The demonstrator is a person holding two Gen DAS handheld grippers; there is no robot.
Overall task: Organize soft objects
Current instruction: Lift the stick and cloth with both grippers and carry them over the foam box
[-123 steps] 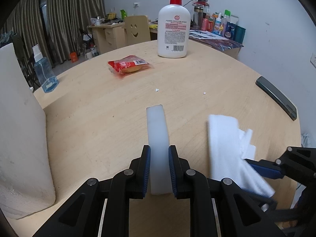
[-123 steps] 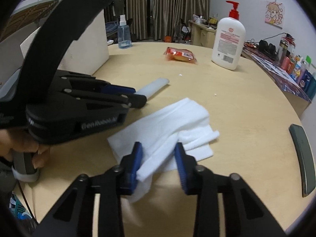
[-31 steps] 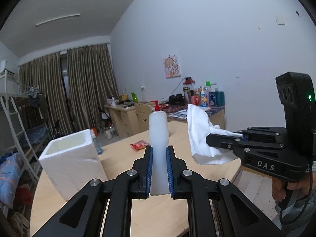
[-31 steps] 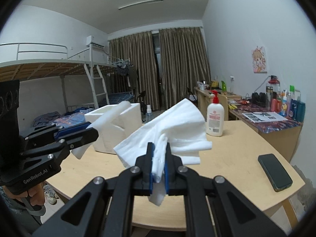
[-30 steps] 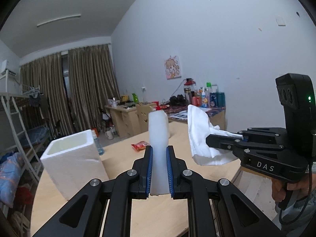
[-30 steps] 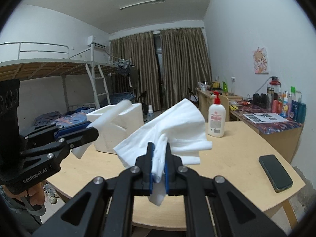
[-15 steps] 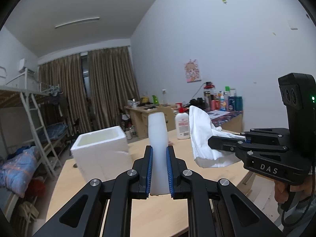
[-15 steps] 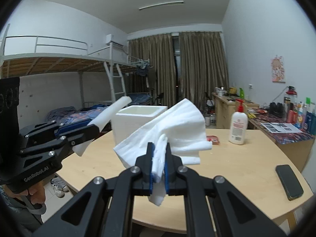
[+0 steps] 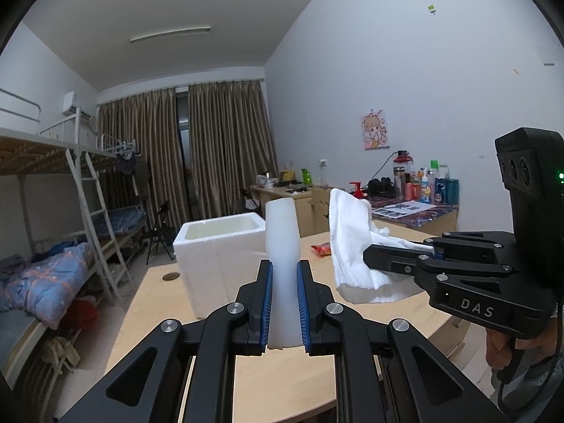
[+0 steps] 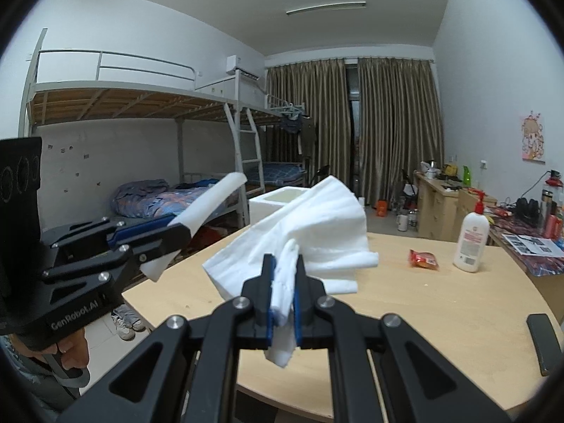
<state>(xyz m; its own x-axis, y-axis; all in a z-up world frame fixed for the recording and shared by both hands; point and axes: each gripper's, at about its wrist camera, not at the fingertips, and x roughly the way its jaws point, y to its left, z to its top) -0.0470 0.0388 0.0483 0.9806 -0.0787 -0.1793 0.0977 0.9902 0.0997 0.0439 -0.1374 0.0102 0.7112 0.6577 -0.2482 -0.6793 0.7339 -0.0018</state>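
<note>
My left gripper is shut on a white foam strip, held up in the air above the round wooden table. The strip also shows in the right wrist view, sticking out of the left gripper. My right gripper is shut on a crumpled white cloth, which hangs over the table. In the left wrist view the cloth droops from the right gripper. A white foam box with an open top stands on the table's far left; only its top shows behind the cloth.
A red snack packet and a white pump bottle stand on the table's far side. A dark phone lies near its right edge. A bunk bed with ladder stands left; a cluttered desk lines the right wall.
Both grippers have swung leftward across the room, each keeping its hold. The foam box now sits closer to the centre of the left wrist view, and the bunk bed has come into sight.
</note>
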